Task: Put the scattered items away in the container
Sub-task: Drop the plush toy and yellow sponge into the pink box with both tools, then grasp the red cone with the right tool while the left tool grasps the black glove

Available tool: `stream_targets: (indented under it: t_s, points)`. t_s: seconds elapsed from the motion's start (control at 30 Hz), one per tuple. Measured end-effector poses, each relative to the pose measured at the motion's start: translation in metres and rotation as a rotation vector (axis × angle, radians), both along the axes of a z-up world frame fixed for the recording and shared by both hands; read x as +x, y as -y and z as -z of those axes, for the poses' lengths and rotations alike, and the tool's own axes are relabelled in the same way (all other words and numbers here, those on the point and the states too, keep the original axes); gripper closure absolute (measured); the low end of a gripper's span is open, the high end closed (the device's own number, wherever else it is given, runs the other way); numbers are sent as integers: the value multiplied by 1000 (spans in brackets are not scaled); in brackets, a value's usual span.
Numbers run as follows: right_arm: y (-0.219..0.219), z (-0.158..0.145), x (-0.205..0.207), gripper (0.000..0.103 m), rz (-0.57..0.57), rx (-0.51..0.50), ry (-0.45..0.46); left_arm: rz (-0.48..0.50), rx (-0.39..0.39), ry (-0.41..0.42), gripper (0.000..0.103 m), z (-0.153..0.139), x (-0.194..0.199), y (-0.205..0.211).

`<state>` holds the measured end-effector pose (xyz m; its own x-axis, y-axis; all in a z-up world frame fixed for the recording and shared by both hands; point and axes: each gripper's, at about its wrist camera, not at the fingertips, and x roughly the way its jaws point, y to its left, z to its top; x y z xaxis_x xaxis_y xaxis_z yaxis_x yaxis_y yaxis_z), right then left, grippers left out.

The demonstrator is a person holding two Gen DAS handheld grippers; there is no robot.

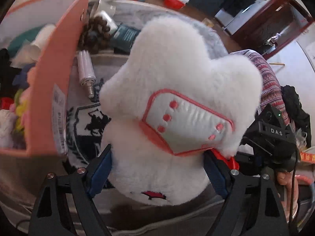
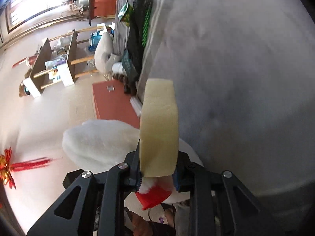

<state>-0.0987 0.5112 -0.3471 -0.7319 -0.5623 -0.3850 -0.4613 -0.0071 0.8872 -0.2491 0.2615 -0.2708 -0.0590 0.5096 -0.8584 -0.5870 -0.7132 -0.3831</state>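
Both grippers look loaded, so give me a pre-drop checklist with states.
1. Left gripper shut on the white plush toy: ok.
2. Right gripper shut on the yellow foam piece: ok.
3. Orange container open and in view to the left: ok.
4. Plush over the container: not ok, it hangs beside the wall.
5. Room inside for the plush: cannot tell; items already fill it.
6. Light bulb and beads still outside: not ok.

One white plush toy point(image 1: 173, 90), one tape roll point(image 2: 159, 129), one pink container point(image 1: 49, 90), one bulb point(image 1: 86, 70), perhaps one pinecone point(image 1: 96, 35).
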Motion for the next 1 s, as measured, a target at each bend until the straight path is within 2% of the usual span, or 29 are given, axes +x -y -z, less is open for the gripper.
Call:
stream_targets:
  t_s: [0.07,0.13,0.27,0.37,0.43,0.5,0.57,0.6,0.63,0.7,0.8,0.9,1.0]
  points:
    - [3,-7,12,81,37,-66,-47,-19,97,-6,19,-26,3,11]
    - [7,-35,16,81,65,-76,-114,-35,165,-40,19,-58,1,20]
    - [20,-112,-12,81,52,2,-261,-99,282,-189,19,-144,-10,52]
    - [44,-183,-63,81,-26,103,-374,-221,362,-306,19,-205,-34,105]
    - [74,-226,-108,81,-96,170,-438,-294,375,-349,13,-230,-58,138]
    - [102,-250,-133,79,-154,265,-457,-377,292,-391,5,-244,-89,172]
    - [130,-265,-168,31,-205,420,-376,-500,157,-495,0,-247,-106,203]
    - [138,-267,-177,1,-200,495,-323,-576,85,-552,0,-245,-113,224]
    - [142,-268,-182,4,-193,560,-289,-618,64,-563,0,-242,-118,238]
    - [145,-262,-187,4,-232,671,-247,-681,113,-479,0,-230,-133,273]
    - [125,-232,-168,3,-248,705,-143,-716,184,-382,0,-219,-141,290]
    - [89,-193,-130,4,-261,713,-20,-667,158,-409,0,-219,-136,272]
    - [55,-161,-86,7,-284,791,138,-581,144,-415,0,-218,-124,237]
